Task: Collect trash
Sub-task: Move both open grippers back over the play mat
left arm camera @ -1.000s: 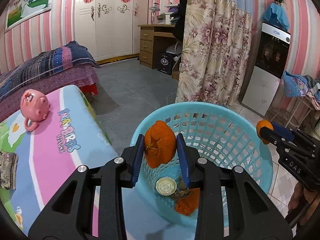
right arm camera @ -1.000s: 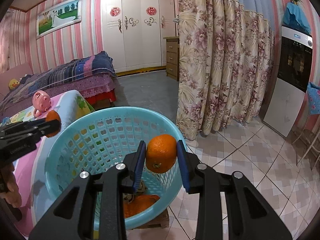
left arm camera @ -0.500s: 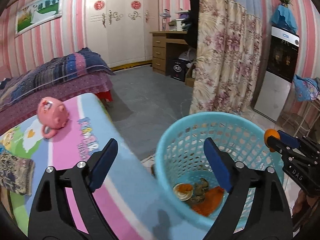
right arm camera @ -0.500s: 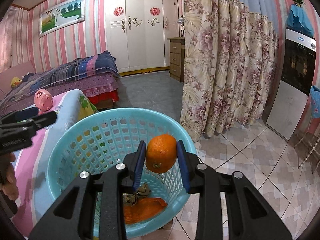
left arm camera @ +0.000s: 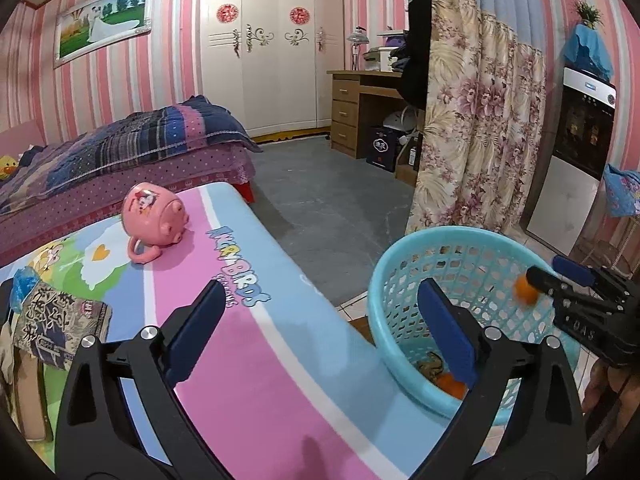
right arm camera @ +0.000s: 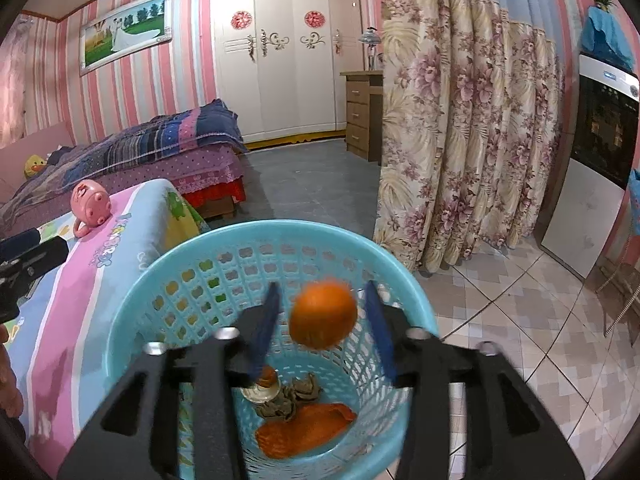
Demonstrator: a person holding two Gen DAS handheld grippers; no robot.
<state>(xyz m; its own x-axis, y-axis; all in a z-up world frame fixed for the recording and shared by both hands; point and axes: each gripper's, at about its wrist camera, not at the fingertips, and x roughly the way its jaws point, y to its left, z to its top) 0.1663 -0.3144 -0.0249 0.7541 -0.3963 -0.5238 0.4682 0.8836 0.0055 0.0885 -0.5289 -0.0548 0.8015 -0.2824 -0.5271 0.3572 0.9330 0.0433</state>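
Note:
A light blue plastic basket [right arm camera: 132, 308] stands on the floor beside the table and also shows in the left wrist view [left arm camera: 384, 264]. My right gripper [right arm camera: 322, 320] is open above it, and a blurred orange [right arm camera: 323, 315] hangs free between its spread blue fingers. Orange peel [right arm camera: 304, 428], a round lid and crumpled scraps lie on the basket's bottom. My left gripper [left arm camera: 320, 332] is open and empty over the table's edge. The right gripper and orange [left arm camera: 524, 288] show at the right of the left wrist view.
The table has a pink and blue cartoon cloth [left arm camera: 256, 360]. A pink pig mug [left arm camera: 154, 216] and a printed packet [left arm camera: 60, 320] lie on it. A bed [left arm camera: 120, 148], floral curtain [left arm camera: 476, 128], desk and white appliance [right arm camera: 596, 168] surround the tiled floor.
My left gripper opened, dropped its orange peel into the basket and drew back over the table. My right gripper has just opened, and the orange is free between its fingers.

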